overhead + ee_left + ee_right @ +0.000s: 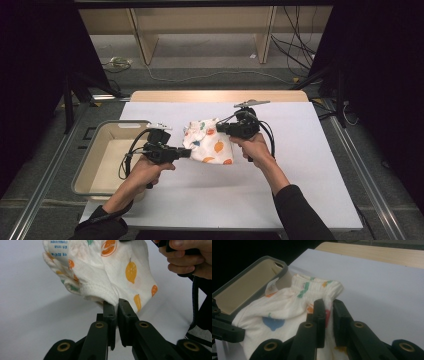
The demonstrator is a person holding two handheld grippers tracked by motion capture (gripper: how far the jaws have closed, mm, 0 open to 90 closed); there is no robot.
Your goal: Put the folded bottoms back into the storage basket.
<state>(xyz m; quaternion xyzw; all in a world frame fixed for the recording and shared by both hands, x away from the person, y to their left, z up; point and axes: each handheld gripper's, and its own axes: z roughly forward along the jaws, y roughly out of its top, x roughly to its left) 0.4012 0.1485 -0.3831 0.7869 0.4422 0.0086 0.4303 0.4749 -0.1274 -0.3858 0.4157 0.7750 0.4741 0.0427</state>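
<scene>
A small white garment (pixel 209 142) printed with orange and yellow fruit hangs between my two grippers just above the white table (pixel 300 165). My left gripper (pixel 189 152) is shut on its left edge; the left gripper view has the cloth (pixel 112 272) pinched between the jaws (pixel 117 305), with a care label at the top left. My right gripper (pixel 220 128) is shut on the right edge; in the right gripper view its jaws (pixel 328 305) clamp a fold of the garment (pixel 287 307) beside the ribbed waistband.
A beige bin (pixel 107 155) with a grey rim sits at the table's left edge, close to my left hand, and its corner (pixel 249 277) appears in the right gripper view. A wooden strip (pixel 220 95) borders the far side. Cables lie on the floor beyond.
</scene>
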